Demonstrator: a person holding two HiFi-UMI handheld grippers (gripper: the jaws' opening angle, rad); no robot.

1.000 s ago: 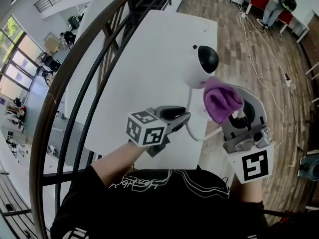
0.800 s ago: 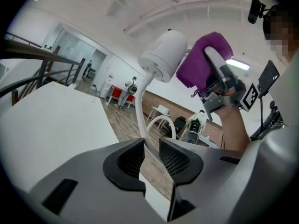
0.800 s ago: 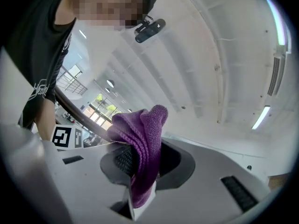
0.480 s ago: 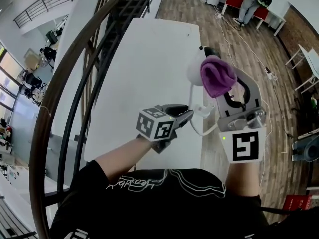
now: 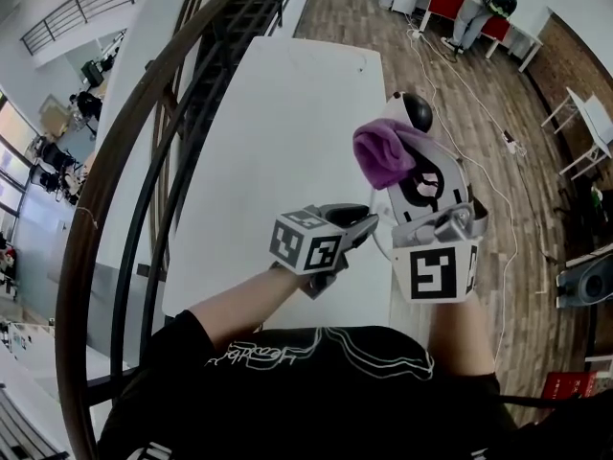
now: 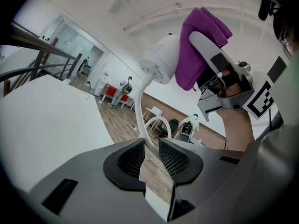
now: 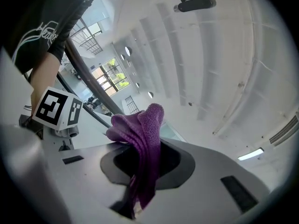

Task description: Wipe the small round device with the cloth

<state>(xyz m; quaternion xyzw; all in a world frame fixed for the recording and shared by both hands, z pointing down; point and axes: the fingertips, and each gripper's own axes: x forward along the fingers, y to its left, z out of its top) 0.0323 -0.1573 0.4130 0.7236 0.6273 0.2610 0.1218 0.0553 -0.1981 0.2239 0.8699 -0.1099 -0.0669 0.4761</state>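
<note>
Left gripper point(image 6: 150, 155): jaws closed on a thin white cable point(image 6: 142, 118), which runs up between the ribbed pads point(image 6: 174, 158) to the base of a small round white device with a black face point(image 5: 410, 113).

Right gripper point(image 7: 145, 164): jaws clamped on a purple woven cloth point(image 7: 140, 125). The cloth bunches out past the tips and a strip hangs down through the gap.

In the left gripper view the bunched cloth sits against the white side of the device. In the head view the device is just behind the cloth, over the right edge of a white rectangular table point(image 5: 278, 142). Can't tell if it rests on the table.

The left gripper is low and to the left of the right one, tips close together. A dark curved metal railing point(image 5: 107, 190) runs left of the table, with wood-plank floor point(image 5: 460, 94) to the right.
</note>
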